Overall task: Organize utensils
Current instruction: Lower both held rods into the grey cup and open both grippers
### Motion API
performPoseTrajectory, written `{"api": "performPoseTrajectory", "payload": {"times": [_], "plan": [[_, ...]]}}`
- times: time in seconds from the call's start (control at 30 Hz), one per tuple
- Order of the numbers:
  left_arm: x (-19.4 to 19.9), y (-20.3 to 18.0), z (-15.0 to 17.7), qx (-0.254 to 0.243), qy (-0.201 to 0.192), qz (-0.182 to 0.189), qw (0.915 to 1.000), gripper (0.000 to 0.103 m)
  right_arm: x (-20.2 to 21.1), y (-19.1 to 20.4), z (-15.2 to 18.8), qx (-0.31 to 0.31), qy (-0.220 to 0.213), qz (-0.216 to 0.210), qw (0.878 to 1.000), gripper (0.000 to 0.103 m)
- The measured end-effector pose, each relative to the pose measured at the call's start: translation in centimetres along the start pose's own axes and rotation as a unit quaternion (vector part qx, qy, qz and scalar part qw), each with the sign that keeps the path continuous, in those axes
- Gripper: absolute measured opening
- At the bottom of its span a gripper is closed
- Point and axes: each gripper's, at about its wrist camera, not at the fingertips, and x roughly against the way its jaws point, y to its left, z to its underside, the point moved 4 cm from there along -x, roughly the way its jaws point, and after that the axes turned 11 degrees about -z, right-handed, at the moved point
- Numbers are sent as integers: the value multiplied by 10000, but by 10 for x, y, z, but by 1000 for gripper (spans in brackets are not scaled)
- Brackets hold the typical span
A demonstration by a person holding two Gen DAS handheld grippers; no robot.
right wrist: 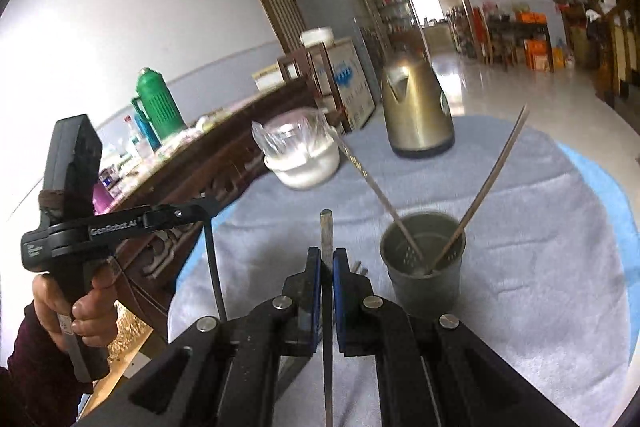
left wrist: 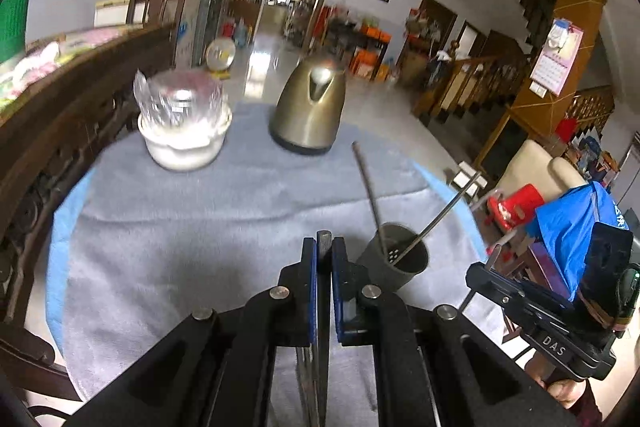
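While two sticks already lean in the holder cup (right wrist: 422, 267), each gripper (left wrist: 324, 251) (right wrist: 327, 259) clamps a flat utensil handle (right wrist: 326, 227), poised above the counter (right wrist: 520, 227) for dropping in.

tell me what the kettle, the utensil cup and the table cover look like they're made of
Kettle: apparently brushed metal with a bronze-gold tint, given the soft sheen and streaky highlights; darker base, possibly plastic.
Utensil cup: matte dark grey, dull with no sharp reflections; metal or plastic, hard to tell. Holes show inside.
Table cover: grey fabric, seemingly fleece or towelling, with a fuzzy nap and soft wrinkles.
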Motion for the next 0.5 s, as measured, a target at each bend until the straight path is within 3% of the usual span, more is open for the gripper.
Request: {"api": "performPoseTrajectory", "payload": {"times": [0.5], "plan": [[47,-24,-31,259,-1043,64,9942,7,48,-6,-36,17,-837,239,9962,6]]}}
